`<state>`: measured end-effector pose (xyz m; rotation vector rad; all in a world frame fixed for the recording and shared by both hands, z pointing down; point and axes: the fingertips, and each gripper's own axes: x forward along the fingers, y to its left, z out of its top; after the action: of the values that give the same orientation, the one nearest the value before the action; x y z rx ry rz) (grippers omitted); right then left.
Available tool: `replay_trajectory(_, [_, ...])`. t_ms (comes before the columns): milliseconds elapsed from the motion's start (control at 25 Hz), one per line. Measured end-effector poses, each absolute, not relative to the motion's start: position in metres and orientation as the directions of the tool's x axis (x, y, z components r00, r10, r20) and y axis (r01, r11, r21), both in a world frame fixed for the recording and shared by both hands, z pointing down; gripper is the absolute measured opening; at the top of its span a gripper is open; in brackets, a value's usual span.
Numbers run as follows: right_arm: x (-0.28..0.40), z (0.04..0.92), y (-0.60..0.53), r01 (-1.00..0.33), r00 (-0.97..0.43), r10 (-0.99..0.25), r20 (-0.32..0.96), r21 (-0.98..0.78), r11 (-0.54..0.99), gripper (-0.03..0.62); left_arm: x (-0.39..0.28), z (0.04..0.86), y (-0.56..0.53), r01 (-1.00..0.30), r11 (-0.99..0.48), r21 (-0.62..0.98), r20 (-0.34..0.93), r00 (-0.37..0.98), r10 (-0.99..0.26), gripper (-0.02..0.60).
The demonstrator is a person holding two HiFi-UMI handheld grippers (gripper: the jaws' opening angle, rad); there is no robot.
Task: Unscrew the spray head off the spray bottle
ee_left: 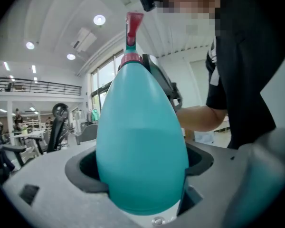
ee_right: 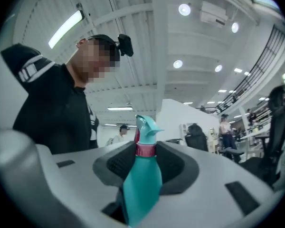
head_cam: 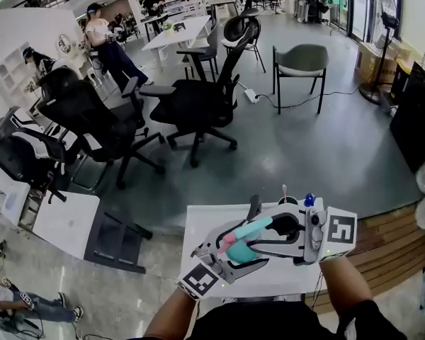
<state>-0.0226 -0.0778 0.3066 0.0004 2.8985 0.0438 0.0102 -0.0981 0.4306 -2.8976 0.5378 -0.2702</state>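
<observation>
Chairs crowd the floor beyond the table. Above it, the left tool clamps the teal bottle by its belly; the right tool pinches the pink collar under the spray head.

The room is lit brightly and evenly by round ceiling lamps and by daylight from tall windows. Only soft shadows are cast under the office chairs. Lines are bent towards the edges, and the corners of both gripper views are blacked out. The near spray bottle is rendered slightly soft.
</observation>
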Motion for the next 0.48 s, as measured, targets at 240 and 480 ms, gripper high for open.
replay_trajectory(240, [-0.017, 0.314, -0.119, -0.322, -0.885, -0.34, -0.316, -0.109, 0.94, 0.166, -0.035, 0.449, -0.151, -0.634, -0.76, -0.142, 0.203, 0.733, -0.649, 0.453])
replay_trajectory(480, [-0.032, 0.319, -0.121, -0.423, -0.863, -0.432, -0.261, -0.092, 0.901, 0.169, -0.048, 0.452, -0.164, -0.708, -0.687, -0.16, 0.204, 0.658, -0.725, 0.453])
